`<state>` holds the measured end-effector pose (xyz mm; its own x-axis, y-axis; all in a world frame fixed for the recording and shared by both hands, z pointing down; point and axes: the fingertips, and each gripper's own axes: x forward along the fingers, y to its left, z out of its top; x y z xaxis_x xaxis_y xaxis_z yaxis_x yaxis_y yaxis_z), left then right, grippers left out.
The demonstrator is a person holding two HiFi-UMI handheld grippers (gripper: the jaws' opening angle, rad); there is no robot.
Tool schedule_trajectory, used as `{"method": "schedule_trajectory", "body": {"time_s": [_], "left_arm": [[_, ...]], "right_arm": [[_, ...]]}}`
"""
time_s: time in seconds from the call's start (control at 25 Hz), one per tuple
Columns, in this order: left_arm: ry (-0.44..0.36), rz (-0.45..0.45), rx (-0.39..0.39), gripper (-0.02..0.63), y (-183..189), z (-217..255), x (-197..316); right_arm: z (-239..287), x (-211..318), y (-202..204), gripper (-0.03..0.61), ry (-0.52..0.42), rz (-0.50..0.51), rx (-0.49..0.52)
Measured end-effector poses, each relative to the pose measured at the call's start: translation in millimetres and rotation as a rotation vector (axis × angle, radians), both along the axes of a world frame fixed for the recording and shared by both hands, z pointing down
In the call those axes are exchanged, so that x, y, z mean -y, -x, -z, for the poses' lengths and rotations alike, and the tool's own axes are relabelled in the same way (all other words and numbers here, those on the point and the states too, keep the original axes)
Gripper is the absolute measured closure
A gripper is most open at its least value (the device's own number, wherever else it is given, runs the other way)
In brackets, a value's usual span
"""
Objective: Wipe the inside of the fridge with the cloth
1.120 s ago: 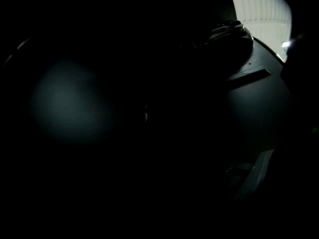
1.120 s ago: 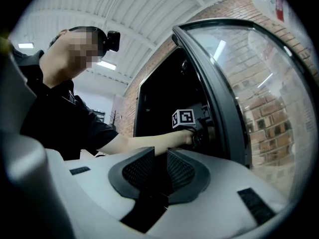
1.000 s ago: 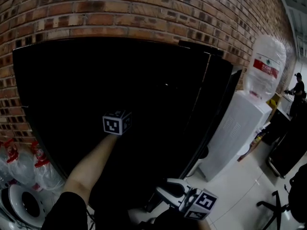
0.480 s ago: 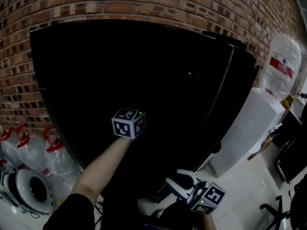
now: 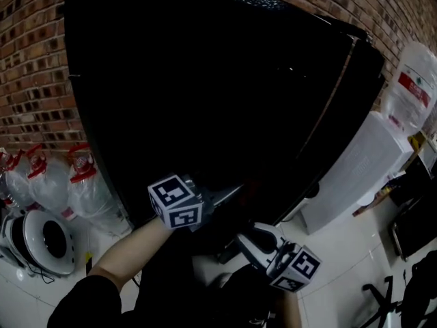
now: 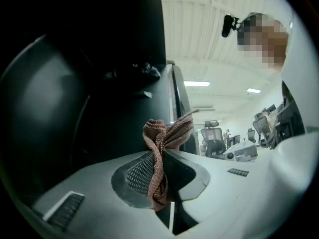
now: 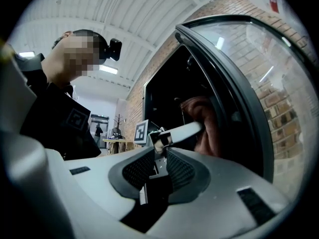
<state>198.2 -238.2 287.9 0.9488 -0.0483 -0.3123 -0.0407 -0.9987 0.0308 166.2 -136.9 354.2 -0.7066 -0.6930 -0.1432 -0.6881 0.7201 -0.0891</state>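
Observation:
The fridge (image 5: 205, 80) is a tall black cabinet against the brick wall, and its inside is too dark to make out. Its glass door (image 7: 239, 93) stands swung out on the right. My left gripper (image 5: 235, 190) hangs low in front of the dark opening, shut on a bunched brown cloth (image 6: 167, 133) that sticks up past the jaw tips (image 6: 162, 152). In the right gripper view the cloth (image 7: 205, 121) shows beyond the left gripper's white finger. My right gripper (image 5: 242, 238) sits lower, by the door's bottom edge. Its jaws (image 7: 159, 152) stand slightly apart with nothing between them.
A white water dispenser (image 5: 355, 162) with a large bottle (image 5: 413, 87) stands right of the fridge. Several water jugs (image 5: 82, 183) and a round white appliance (image 5: 41, 234) sit on the floor at the left. Office chairs (image 6: 214, 138) show far behind.
My left gripper has swept down and across the fridge front with the cloth and has turned. The right gripper has barely moved. The head view has tipped lower.

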Motion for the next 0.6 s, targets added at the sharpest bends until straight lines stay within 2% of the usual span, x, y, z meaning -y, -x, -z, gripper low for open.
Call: {"method": "schedule_trajectory", "body": {"time_s": [0.08,0.2,0.32,0.52,0.6], "left_arm": [[0.01,0.027,0.032,0.555,-10,-11,4],[-0.026,0.126,0.083,0.555,-16,-22,19],[-0.042,0.182,0.086,0.555,-15,-22,32],[-0.02,0.2,0.07,0.555,-23,-20,48],[0.007,0.219,0.064,0.555,-23,-23,59]], "right_arm": [[-1,-2,0,0.505,0.003,0.0,0.03],[-5,-2,6,0.505,0.006,0.002,0.055],[-2,6,7,0.505,0.025,0.0,0.072],[-4,20,13,0.505,0.052,-0.007,-0.042],[-7,21,16,0.505,0.053,-0.004,-0.049]]}}
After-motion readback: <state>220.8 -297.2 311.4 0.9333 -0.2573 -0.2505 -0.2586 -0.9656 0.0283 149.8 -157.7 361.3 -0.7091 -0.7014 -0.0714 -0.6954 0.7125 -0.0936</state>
